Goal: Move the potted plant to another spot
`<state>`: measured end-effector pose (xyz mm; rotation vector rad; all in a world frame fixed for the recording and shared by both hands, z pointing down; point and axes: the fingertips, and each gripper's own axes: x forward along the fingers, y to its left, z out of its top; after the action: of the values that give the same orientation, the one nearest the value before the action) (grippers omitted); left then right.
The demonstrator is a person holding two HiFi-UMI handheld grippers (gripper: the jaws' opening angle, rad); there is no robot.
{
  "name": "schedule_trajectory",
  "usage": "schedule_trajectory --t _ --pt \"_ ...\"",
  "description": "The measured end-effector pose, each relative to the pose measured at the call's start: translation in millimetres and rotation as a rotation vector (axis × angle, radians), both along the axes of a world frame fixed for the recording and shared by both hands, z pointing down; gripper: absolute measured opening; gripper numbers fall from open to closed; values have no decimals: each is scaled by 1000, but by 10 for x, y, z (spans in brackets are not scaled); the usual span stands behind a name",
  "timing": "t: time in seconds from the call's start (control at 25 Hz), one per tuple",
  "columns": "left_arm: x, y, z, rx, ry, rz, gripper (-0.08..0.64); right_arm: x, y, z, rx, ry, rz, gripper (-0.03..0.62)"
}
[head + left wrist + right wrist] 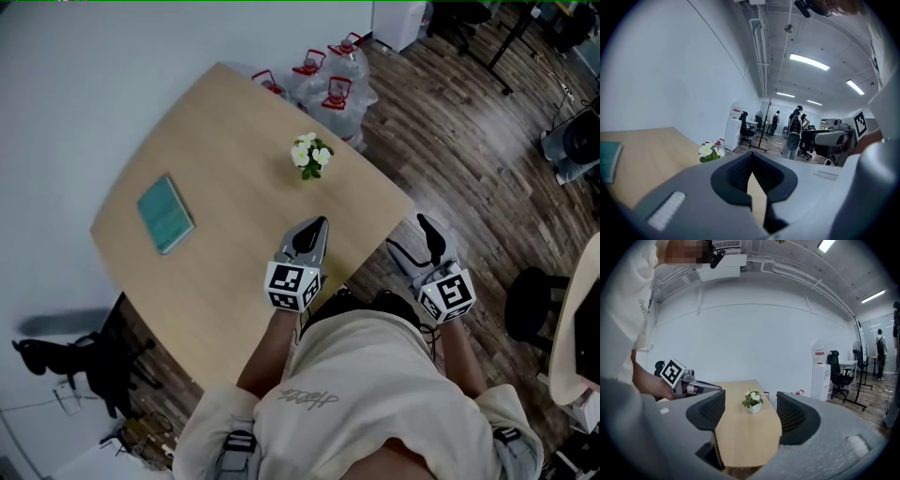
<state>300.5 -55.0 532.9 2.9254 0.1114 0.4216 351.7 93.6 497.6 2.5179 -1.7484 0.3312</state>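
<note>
1. The plant (310, 157) stands upright in its small white pot on the worktop (225, 141), close to the edge on the side where bottles (328, 80) sit on the floor. Nothing touches it.
2. The left tool (319, 225) is over the near part of the worktop, its tips together with nothing between them. It is well short of the plant.
3. The right tool (412, 242) is held just off the worktop's near corner, over the floor. Its jaws stand wide apart and empty, and the right gripper view shows the plant (753, 401) framed between them but far off.
4. A teal book (166, 214) lies flat on the opposite side of the worktop, well apart from the plant.
5. Assessment: the move has not begun. No grasp has been made and the pot has not been lifted.
6. Outstanding: approach the pot, close on it, lift it and set it down elsewhere. Bare worktop is available between the plant and the book.
</note>
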Motion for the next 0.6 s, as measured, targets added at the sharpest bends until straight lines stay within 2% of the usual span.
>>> schedule_trajectory --t 0.28,0.4,0.6 --pt "-65 -69 -109 -10 16 -69 18 149 -86 3 -24 -10 -47 339" --pt "-145 -151 -95 -14 3 -141 18 263 -199 30 -12 -45 -90 339" --pt "-138 -484 -97 7 -21 -297 18 565 -607 89 -25 -31 -229 339"
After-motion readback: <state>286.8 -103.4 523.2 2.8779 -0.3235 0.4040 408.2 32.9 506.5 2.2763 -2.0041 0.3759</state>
